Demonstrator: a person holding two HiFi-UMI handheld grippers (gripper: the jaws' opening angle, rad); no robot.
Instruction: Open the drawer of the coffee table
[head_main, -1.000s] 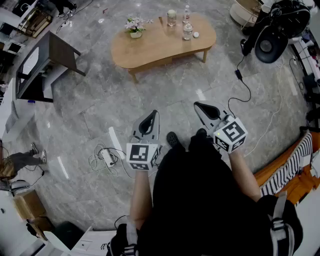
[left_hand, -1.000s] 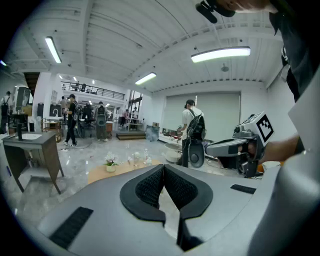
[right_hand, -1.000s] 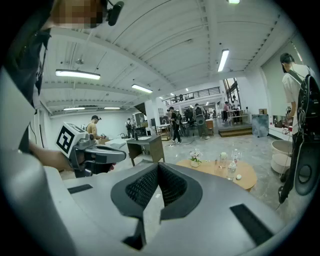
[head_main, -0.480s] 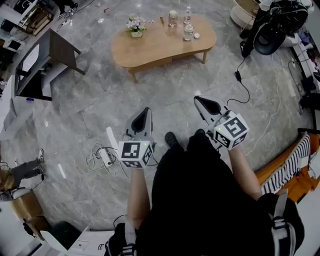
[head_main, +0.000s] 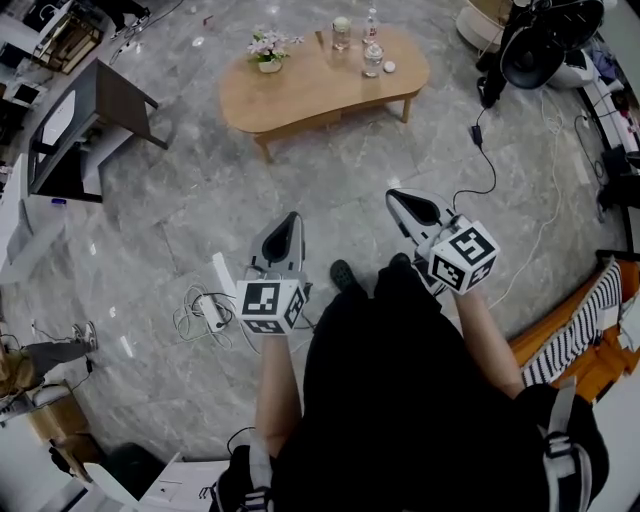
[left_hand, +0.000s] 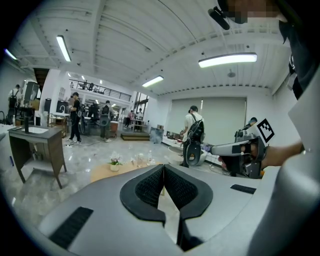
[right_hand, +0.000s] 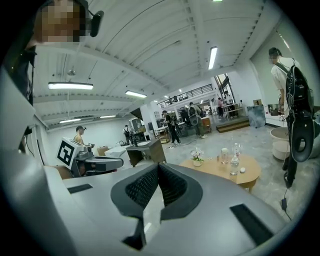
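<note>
The light wooden coffee table (head_main: 320, 85) stands on the grey stone floor, well ahead of both grippers. It shows small in the left gripper view (left_hand: 107, 172) and to the right in the right gripper view (right_hand: 220, 167). No open drawer shows on it. My left gripper (head_main: 292, 215) is held in front of the person's body, shut and empty, with its pads (left_hand: 163, 167) meeting. To its right, my right gripper (head_main: 392, 195) is also shut on nothing, pads (right_hand: 158, 165) together. Both point toward the table and touch nothing.
A flower pot (head_main: 268, 50), a glass jar (head_main: 342, 33) and a bottle (head_main: 373, 60) stand on the table top. A dark side table (head_main: 85, 125) stands at the left. A power strip with cables (head_main: 210, 312) lies by the left gripper. A black cable (head_main: 480, 170) runs at the right.
The head view has shifted slightly, so the table sits a little higher in it. Both grippers stay shut and about where they were, and the right one has rolled slightly.
</note>
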